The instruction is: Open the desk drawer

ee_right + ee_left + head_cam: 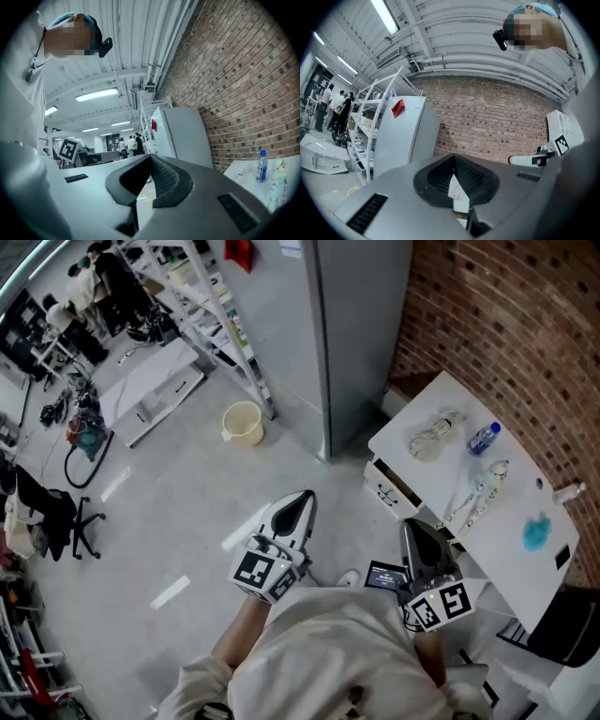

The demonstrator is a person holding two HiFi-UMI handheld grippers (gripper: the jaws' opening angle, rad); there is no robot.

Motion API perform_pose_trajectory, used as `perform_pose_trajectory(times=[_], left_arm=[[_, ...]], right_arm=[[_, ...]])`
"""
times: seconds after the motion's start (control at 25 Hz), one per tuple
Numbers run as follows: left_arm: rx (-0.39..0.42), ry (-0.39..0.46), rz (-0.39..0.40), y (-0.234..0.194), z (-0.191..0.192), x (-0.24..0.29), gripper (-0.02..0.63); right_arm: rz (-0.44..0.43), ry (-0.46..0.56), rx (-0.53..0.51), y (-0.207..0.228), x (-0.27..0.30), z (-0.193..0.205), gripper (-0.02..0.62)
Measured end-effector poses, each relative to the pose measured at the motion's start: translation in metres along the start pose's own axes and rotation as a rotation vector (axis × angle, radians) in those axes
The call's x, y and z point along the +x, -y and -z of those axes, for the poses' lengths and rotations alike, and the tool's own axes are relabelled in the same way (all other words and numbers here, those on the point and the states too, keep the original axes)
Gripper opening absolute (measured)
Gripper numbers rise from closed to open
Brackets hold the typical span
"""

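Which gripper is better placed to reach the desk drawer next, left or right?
Likely right. The right gripper is beside the desk, near the drawer front; the left gripper is over open floor, farther away.

A white desk (445, 395) stood against a red-brown brick wall (506, 324), a blue-labelled bottle (484, 438) and a turquoise object (535, 533) on it; a cream bucket (242, 423) sat on the grey floor (187, 512).
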State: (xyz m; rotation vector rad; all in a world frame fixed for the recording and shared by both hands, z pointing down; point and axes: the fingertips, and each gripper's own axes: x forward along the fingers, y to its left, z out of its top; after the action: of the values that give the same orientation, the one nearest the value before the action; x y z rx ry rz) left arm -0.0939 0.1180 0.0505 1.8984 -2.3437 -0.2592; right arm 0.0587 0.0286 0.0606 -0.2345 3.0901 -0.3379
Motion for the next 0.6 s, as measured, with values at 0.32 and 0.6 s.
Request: perform_pose_trajectory(times=[0.32, 0.6], left_arm=[[-0.018, 0.021, -0.103, -0.065, -0.01, -0.052, 0.008], [-0.035, 0.009, -0.059, -0.081, -0.005, -0.059, 0.008]], right_arm=[[-0.103, -0.029, -0.008, -0.059, 0.06, 0.004, 0.026], [-0.041, -0.044, -0.001, -0.078, 0.067, 0.008, 0.026]])
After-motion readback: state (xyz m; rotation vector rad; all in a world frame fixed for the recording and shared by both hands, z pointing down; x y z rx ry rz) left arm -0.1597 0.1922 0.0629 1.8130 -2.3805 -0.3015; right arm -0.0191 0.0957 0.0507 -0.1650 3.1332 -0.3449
